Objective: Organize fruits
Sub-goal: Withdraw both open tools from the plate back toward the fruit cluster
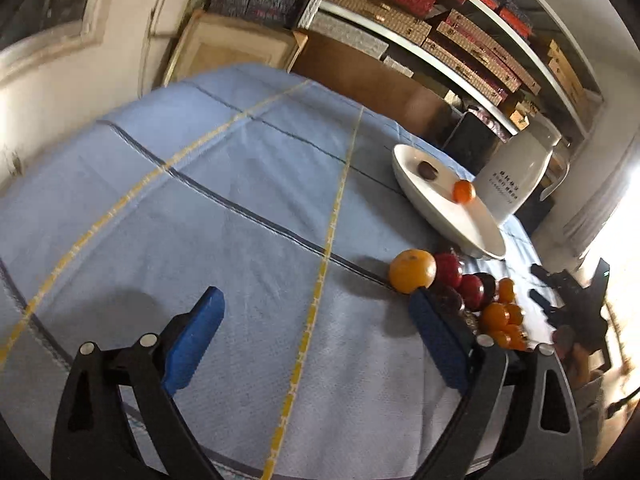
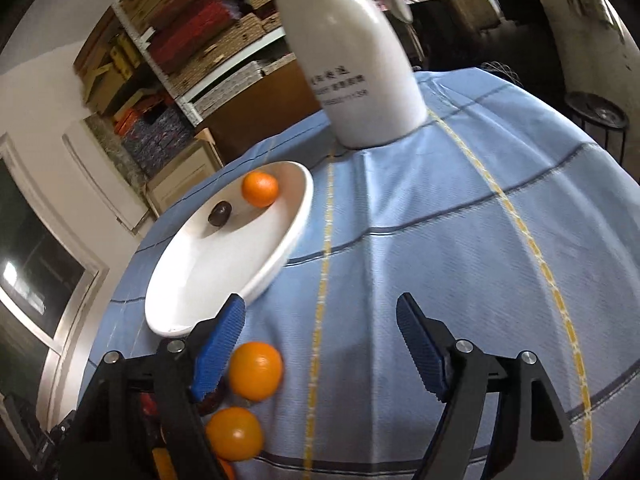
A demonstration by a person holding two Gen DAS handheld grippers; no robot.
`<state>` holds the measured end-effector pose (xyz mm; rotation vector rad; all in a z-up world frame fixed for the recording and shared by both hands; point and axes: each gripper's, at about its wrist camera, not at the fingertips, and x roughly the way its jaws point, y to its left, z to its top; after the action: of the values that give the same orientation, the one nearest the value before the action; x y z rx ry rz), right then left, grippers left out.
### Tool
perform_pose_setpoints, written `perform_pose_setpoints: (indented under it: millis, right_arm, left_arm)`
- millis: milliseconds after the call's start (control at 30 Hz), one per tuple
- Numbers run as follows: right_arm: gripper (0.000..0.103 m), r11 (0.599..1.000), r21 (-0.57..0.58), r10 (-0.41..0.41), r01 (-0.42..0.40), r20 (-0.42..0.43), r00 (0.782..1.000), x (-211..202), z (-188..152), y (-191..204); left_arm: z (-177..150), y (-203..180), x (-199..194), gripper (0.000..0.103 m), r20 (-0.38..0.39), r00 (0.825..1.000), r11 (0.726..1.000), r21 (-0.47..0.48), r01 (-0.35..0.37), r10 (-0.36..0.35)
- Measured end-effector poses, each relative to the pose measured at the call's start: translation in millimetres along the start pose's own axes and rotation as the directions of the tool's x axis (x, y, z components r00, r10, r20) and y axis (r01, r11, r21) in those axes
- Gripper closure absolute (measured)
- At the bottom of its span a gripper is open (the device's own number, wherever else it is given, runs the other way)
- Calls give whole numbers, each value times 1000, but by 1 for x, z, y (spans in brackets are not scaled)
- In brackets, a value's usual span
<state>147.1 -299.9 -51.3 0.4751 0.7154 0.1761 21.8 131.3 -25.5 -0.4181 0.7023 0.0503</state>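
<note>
A white oval dish [image 1: 472, 226] [image 2: 192, 276] lies on the blue cloth and holds a small orange [image 1: 464, 192] [image 2: 260, 189] and a dark round fruit [image 1: 427, 170] [image 2: 220, 214]. A pile of loose fruit sits on the cloth: a big orange [image 1: 412, 271], red fruits [image 1: 450, 270], small oranges [image 1: 496, 316]. My left gripper [image 1: 316, 308] is open over bare cloth, its right finger beside the pile. My right gripper [image 2: 320, 320] is open with nothing between its pads. Two oranges [image 2: 256, 370] [image 2: 234, 434] lie just inside its left finger.
A tall white jug [image 1: 516, 172] [image 2: 356, 60] stands behind the dish. The blue tablecloth [image 1: 200, 200] [image 2: 460, 240] with yellow and dark stripes covers the table. Shelves of boxes [image 1: 440, 20] line the wall behind. A black stool [image 2: 596, 114] stands past the table's right edge.
</note>
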Motion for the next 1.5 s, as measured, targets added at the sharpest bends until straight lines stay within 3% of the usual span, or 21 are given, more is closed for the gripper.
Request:
perform_pose_setpoints:
  millis: [200, 333, 500, 600, 733, 800, 833, 900, 1067, 1167, 1300, 1400, 1500]
  right_arm:
    - [24, 996, 92, -3, 1, 19, 1000, -17, -1, -22]
    - [24, 995, 88, 40, -39, -7, 999, -39, -18, -22]
    - [22, 996, 4, 86, -86, -20, 996, -71, -47, -11]
    - [19, 995, -38, 92, -91, 9, 996, -84, -53, -4]
    - [18, 993, -74, 89, -87, 15, 996, -87, -55, 1]
    - [18, 993, -85, 77, -77, 4, 997, -84, -56, 3]
    - [18, 993, -89, 77, -76, 0, 997, -84, -56, 4]
    - [18, 992, -97, 79, -78, -3, 997, -83, -57, 5]
    - [18, 990, -119, 80, -81, -15, 997, -82, -59, 11]
    - [17, 989, -126, 74, -76, -23, 997, -80, -60, 12]
    - [17, 989, -123, 81, -82, -15, 997, -83, -59, 12]
    - [17, 987, -129, 91, -92, -12, 996, -85, -60, 14]
    - [17, 985, -140, 95, -96, -13, 995, -86, -61, 16]
  left_arm:
    - [-2, -3, -9, 5, 22, 1000, 1000, 16, -1, 1]
    - [1, -1, 3, 5, -39, 999, 1000, 12, 16, -15]
    - [10, -24, 28, 5, -117, 993, 991, 126, 40, -25]
    - [13, -52, 40, 5, -124, 992, 963, 267, 31, 2]
    - [9, -88, 58, 5, -95, 992, 881, 473, -32, 87]
    - [11, -96, 63, 5, -56, 991, 851, 521, -72, 118]
    - [13, -98, 65, 5, -51, 992, 848, 525, -72, 116]
    - [20, -94, 73, 5, -88, 993, 866, 500, -25, 80]
    - [28, -79, 86, 4, -131, 990, 894, 448, 9, 56]
    - [33, -74, 84, 4, -107, 993, 893, 449, -4, 58]
    - [43, -51, 71, 4, -60, 994, 927, 371, -63, 92]
    - [45, -37, 67, 4, -65, 993, 943, 325, -72, 99]
    - [43, -39, 67, 5, -73, 993, 942, 330, -60, 89]
